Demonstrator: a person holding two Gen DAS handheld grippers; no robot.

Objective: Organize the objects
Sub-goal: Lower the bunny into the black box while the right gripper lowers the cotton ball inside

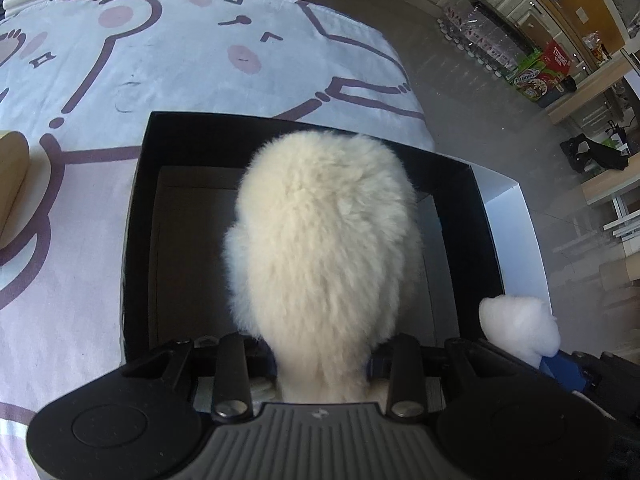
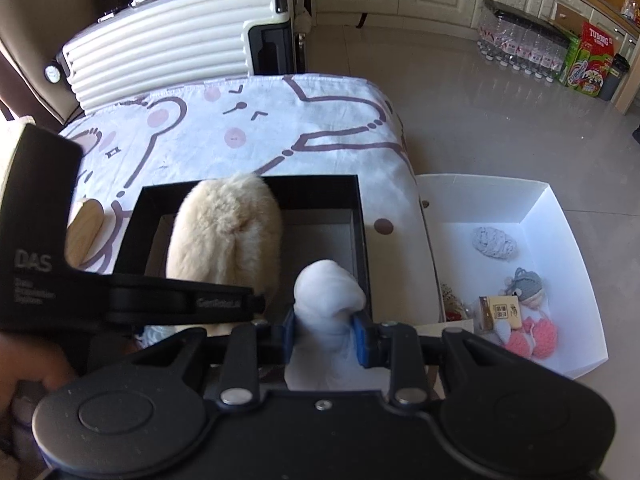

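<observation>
My left gripper (image 1: pixel 320 364) is shut on a cream fluffy plush (image 1: pixel 324 240) and holds it over the open black box (image 1: pixel 136 216) on the bed. The plush hides much of the box floor. In the right wrist view the same plush (image 2: pixel 224 232) hangs over the black box (image 2: pixel 360 216). My right gripper (image 2: pixel 325 334) is shut on a white soft bundle (image 2: pixel 328 292) above the box's near right corner. The bundle also shows in the left wrist view (image 1: pixel 516 324) at the right.
The box sits on a bed sheet (image 2: pixel 280 136) with cartoon prints. A wooden piece (image 2: pixel 82 232) lies left of the box. A white tray (image 2: pixel 568 216) on the floor holds small knitted toys (image 2: pixel 524 284) and a card. A white suitcase (image 2: pixel 180 40) stands behind the bed.
</observation>
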